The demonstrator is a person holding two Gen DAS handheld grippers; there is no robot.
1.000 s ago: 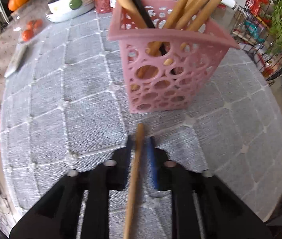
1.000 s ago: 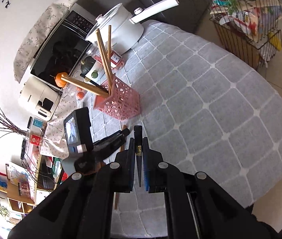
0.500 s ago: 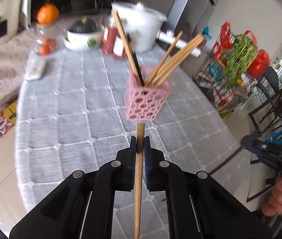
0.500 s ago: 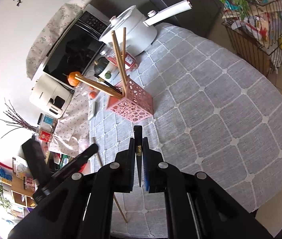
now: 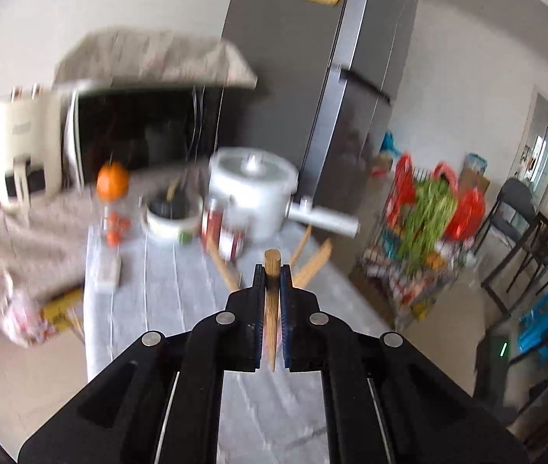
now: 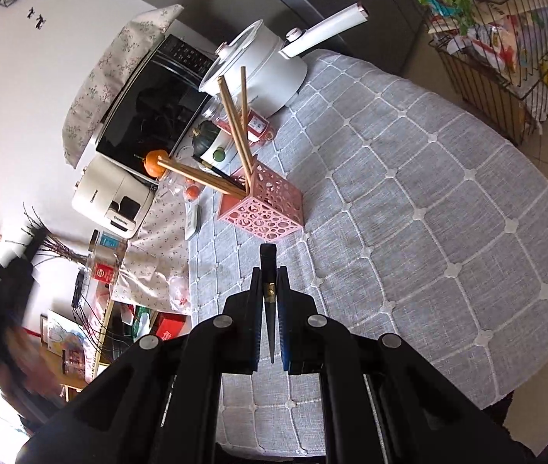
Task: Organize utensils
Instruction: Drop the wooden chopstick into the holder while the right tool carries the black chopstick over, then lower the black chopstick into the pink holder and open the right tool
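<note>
The left gripper [image 5: 273, 275] stays clamped on a wooden chopstick [image 5: 272, 301], whose blunt end pokes out just past the fingertips; a second ago this same view looked down at close range on the pink basket with the stick's tip near the tablecloth, and half a second ago the basket sat small and centred beyond the fingers; now the view is lifted and blurred, taking in the white pot [image 5: 252, 197], the microwave [image 5: 138, 131] under its cloth, the orange [image 5: 112, 181] and the grey fridge [image 5: 312, 77] at the far end of the table; of the basket only the tips of the chopsticks standing in it [image 5: 312, 265] show, fanned just behind the fingers.

The right gripper [image 6: 270, 274] is likewise closed, on a black chopstick [image 6: 269, 297] with a gold band, exactly as in both earlier frames; its view has barely changed; the pink basket [image 6: 262, 214] stands on the grey tablecloth [image 6: 428, 193] just beyond the fingertips, nearer the left side, with wooden chopsticks [image 6: 235, 123] leaning out of it up and to the left and the pot [image 6: 262, 65] behind; the left gripper, seen low at left in this view a second ago and half a second ago, is no longer visible there; only a blurred patch remains at the near left edge.
</note>
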